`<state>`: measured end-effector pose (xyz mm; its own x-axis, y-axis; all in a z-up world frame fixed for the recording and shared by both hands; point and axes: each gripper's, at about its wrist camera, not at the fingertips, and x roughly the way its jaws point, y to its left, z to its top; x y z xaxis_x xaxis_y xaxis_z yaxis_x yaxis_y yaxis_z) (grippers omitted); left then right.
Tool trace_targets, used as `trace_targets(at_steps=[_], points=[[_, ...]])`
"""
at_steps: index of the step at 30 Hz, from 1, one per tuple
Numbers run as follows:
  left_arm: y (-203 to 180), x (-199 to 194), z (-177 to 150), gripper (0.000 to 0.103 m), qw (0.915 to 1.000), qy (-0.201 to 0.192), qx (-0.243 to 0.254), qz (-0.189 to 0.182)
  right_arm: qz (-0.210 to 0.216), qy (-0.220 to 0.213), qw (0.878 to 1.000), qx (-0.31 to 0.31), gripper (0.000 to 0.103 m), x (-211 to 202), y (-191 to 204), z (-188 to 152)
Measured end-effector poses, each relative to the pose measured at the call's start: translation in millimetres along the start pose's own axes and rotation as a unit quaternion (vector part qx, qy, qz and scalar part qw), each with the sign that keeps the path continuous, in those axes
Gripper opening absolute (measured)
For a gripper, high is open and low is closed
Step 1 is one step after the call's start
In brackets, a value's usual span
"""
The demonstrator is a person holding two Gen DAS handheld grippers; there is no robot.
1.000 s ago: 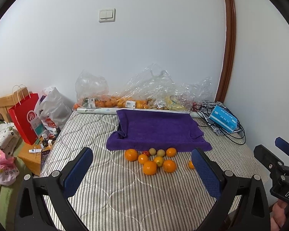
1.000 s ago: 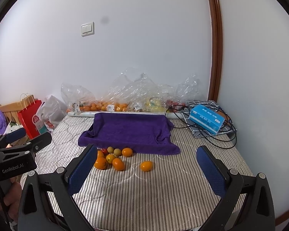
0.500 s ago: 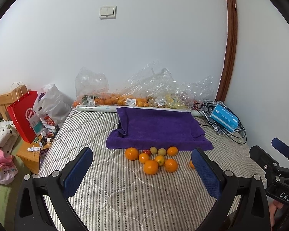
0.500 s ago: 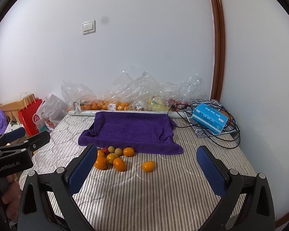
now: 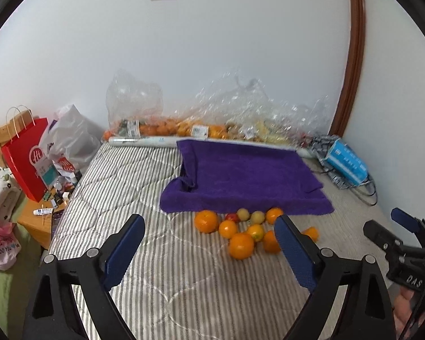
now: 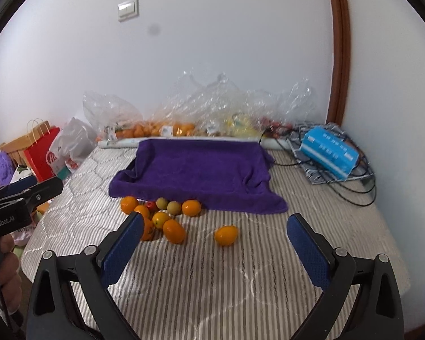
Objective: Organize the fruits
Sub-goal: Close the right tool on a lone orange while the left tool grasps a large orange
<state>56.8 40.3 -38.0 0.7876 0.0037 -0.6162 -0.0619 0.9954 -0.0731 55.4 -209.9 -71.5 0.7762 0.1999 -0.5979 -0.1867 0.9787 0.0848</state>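
**Fruit heaped on the bed, both tongs wide and empty**

A cluster of fruit (image 5: 235, 231) is seen on the striped bed (image 5: 155, 269), just at the near edge of a purple towel (image 5: 246, 178). One orange (image 6: 226, 235) lies apart from the cluster, on its right. The left tongs (image 5: 206, 250) are held above the bed, near the fruit; their jaws have just been closing a little, yet are wide, with nothing gripped. The right tongs (image 6: 214, 250) are likewise wide after closing slightly, and nothing is pressed between them. Clear bags (image 5: 212, 113) of more fruit are stacked against the wall.
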Motion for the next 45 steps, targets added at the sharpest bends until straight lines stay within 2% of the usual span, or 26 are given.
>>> trace_targets(at_steps=[3, 8, 9, 11, 14, 17, 20, 22, 24, 26, 30, 33, 35, 38, 42, 45], points=[[8.8, 21.2, -2.9, 0.093, 0.9998, 0.018, -0.005, -0.002, 0.016, 0.028, 0.999, 0.008, 0.093, 30.8, -3.8, -4.2], [26.1, 53.8, -14.1, 0.093, 0.9989, 0.044, -0.012, 0.014, 0.019, 0.06, 0.998, 0.027, 0.084, 71.9, -12.7, -22.7], [30.1, 60.0, -17.0, 0.093, 0.9985, 0.05, -0.015, 0.017, 0.015, 0.062, 0.997, 0.032, 0.083, 77.9, -14.5, -27.0], [37.4, 68.8, -23.3, 0.092, 0.9981, 0.055, -0.022, 0.018, 0.013, 0.064, 0.997, 0.033, 0.074, 88.6, -16.1, -33.0], [46.9, 83.1, -30.4, 0.092, 0.9971, 0.067, -0.033, 0.012, 0.008, 0.071, 0.997, 0.024, 0.071, 109.8, -15.1, -40.7], [51.8, 96.7, -34.1, 0.092, 0.9965, 0.076, -0.03, 0.016, 0.005, 0.091, 0.996, 0.02, 0.063, 129.0, -15.8, -47.2], [52.4, 106.9, -35.6, 0.092, 0.9963, 0.079, -0.026, 0.018, 0.016, 0.104, 0.994, 0.03, 0.059, 143.4, -21.2, -50.3], [52.4, 116.6, -35.7, 0.091, 0.9959, 0.085, -0.028, 0.011, 0.018, 0.109, 0.993, 0.034, 0.054, 149.7, -23.0, -51.2], [49.7, 126.2, -36.3, 0.091, 0.9954, 0.093, -0.023, 0.004, 0.014, 0.117, 0.993, 0.024, 0.043, 157.0, -21.5, -53.4], [45.7, 131.9, -36.5, 0.088, 0.9953, 0.095, -0.017, -0.004, 0.007, 0.111, 0.994, 0.012, 0.038, 157.8, -19.2, -53.2], [38.0, 144.6, -34.7, 0.088, 0.9954, 0.091, -0.011, -0.027, 0.029, 0.105, 0.994, 0.012, 0.037, 155.6, -21.1, -52.6], [31.6, 157.2, -33.8, 0.086, 0.9948, 0.098, -0.001, -0.026, 0.031, 0.105, 0.994, 0.01, 0.037, 156.0, -21.4, -52.1], [29.9, 163.7, -33.1, 0.08, 0.9943, 0.102, -0.001, -0.03, 0.033, 0.104, 0.994, 0.009, 0.036, 156.5, -20.7, -51.4], [28.6, 169.7, -30.4, 0.078, 0.9934, 0.105, -0.009, -0.044, 0.04, 0.099, 0.994, 0.009, 0.036, 155.1, -20.8, -51.5], [21.3, 175.2, -28.2, 0.073, 0.9939, 0.099, 0.005, -0.048, 0.053, 0.091, 0.994, 0.02, 0.034, 152.2, -24.8, -51.7], [18.1, 181.9, -28.3, 0.063, 0.9928, 0.106, 0.01, -0.055, 0.059, 0.09, 0.994, 0.027, 0.034, 152.5, -27.6, -51.6]])
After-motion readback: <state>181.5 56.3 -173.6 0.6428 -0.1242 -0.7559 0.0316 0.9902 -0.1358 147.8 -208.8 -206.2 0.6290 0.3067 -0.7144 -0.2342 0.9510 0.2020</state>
